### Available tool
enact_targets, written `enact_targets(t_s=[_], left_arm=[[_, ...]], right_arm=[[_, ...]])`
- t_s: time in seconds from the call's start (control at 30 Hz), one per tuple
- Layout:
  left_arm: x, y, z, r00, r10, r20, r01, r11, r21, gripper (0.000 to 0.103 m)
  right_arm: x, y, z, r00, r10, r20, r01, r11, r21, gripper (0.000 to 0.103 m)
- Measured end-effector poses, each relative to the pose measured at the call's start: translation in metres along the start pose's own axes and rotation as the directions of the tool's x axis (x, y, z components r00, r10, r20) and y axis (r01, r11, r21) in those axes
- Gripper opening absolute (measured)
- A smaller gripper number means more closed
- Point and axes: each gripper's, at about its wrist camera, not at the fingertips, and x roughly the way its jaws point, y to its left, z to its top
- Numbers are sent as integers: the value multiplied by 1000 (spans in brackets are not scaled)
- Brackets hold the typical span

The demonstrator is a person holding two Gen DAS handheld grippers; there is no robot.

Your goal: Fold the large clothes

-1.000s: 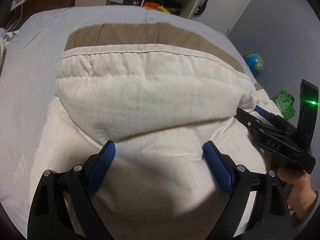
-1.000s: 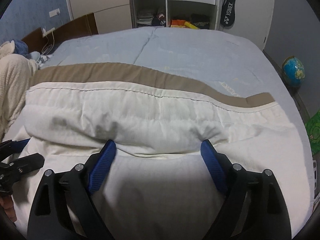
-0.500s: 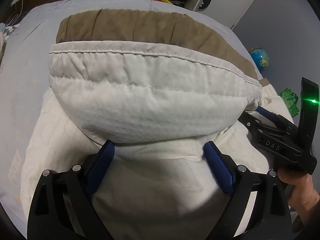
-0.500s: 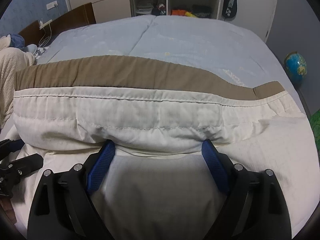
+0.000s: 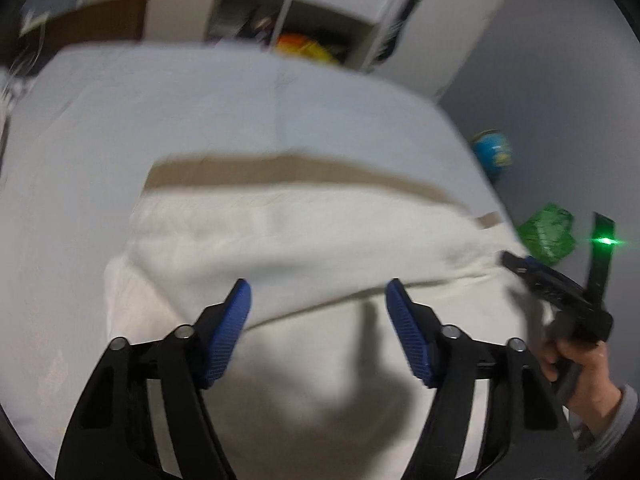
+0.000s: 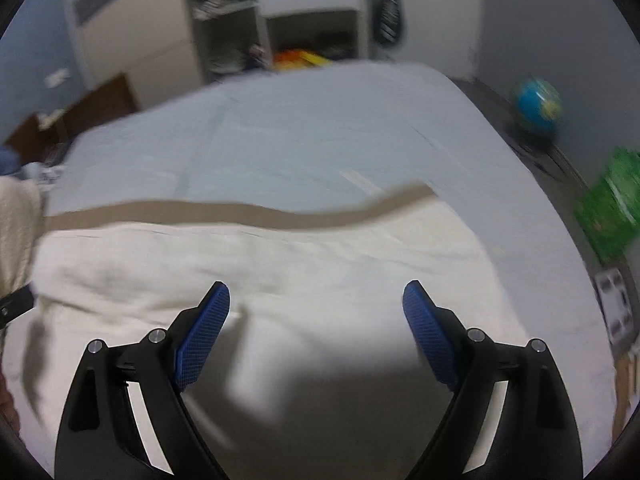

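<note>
A large cream garment (image 5: 304,240) with a tan band (image 5: 280,168) along its far edge lies folded on the pale blue bed (image 5: 200,100). My left gripper (image 5: 317,292) hovers over the folded edge. Its jaws are closing, and the blue pads stand apart without pressing on the cloth. In the right wrist view the same cream garment (image 6: 280,264) and tan band (image 6: 240,216) stretch across the bed. My right gripper (image 6: 316,294) stands wide open above the garment, holding nothing. The left view also catches the right gripper (image 5: 560,292) in a hand at the garment's right end. Both views are blurred.
Off the bed's right side, a blue globe (image 6: 538,106) and a green bag (image 6: 608,216) sit on the floor. Shelves and drawers (image 6: 304,8) stand beyond the far end of the bed. A knitted cream blanket (image 6: 16,220) lies at the left edge.
Both grippers have drawn back and up from the fold, which now lies lower and flatter. The left jaws stand narrower than before. The right wrist view has rolled and shifted.
</note>
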Motion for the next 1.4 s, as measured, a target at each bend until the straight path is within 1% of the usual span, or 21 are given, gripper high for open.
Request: enact_targets(t_s=[0.03, 0.07, 0.2, 0.3, 0.37, 0.4, 0.5, 0.57, 0.63, 0.67, 0.73, 0.83, 1.0, 1.1, 1.17, 1.3, 1.4], left_arm=[[7, 8, -2, 999, 18, -27, -19, 999, -28, 62], [13, 17, -4, 998, 35, -45, -37, 998, -48, 63], [19, 39, -7, 997, 27, -74, -36, 993, -116, 63], [19, 51, -6, 997, 33, -77, -43, 990, -135, 63], [18, 61, -7, 997, 14, -78, -28, 983, -180, 63], [15, 64, -9, 997, 6, -78, -21, 980, -196, 60], [5, 74, -11, 997, -12, -70, -4, 975, -223, 58], [-5, 75, -13, 998, -24, -59, 9, 970, -242, 63], [-16, 73, -18, 998, -35, -49, 22, 971, -239, 73], [-22, 69, -20, 998, -34, -45, 23, 972, -233, 76], [-30, 59, -24, 998, -40, -38, 30, 976, -217, 87], [-44, 44, -32, 998, -37, -41, 29, 982, -187, 94], [-72, 22, -49, 998, -43, -37, 38, 992, -118, 96], [-90, 6, -70, 999, -27, -40, 25, 998, -59, 96], [-104, -7, -85, 999, -15, -35, 15, 1000, -1, 96], [-133, -29, -113, 1000, -5, -3, 5, 994, 110, 96], [-145, -39, -126, 1000, 8, 14, -10, 986, 169, 96]], right_arm=[[9, -8, -2, 999, -19, -25, 20, 1000, 17, 84], [13, -12, -3, 999, -15, -34, 16, 999, 27, 84], [22, -23, -6, 999, 4, -32, -2, 998, 65, 84], [26, -30, -3, 999, 4, -37, -1, 997, 76, 84], [24, -37, -2, 999, -8, -42, 11, 997, 82, 84], [21, -42, -1, 999, -15, -39, 18, 996, 86, 84], [-2, -58, -13, 1000, -26, -15, 27, 995, 100, 84], [-17, -66, -19, 1000, -21, 5, 21, 994, 103, 84], [-34, -71, -26, 1000, -14, 21, 12, 996, 91, 84], [-42, -72, -30, 1000, -7, 27, 5, 996, 84, 84], [-61, -73, -42, 999, 7, 40, -10, 998, 67, 85], [-82, -75, -56, 998, 30, 46, -32, 998, 55, 85], [-117, -72, -83, 997, 68, 45, -70, 996, 53, 85], [-131, -64, -96, 996, 81, 41, -83, 995, 49, 85], [-143, -62, -108, 995, 92, 39, -94, 994, 57, 85], [-164, -60, -122, 992, 118, 46, -121, 990, 74, 85], [-178, -59, -126, 990, 130, 55, -133, 989, 63, 85]])
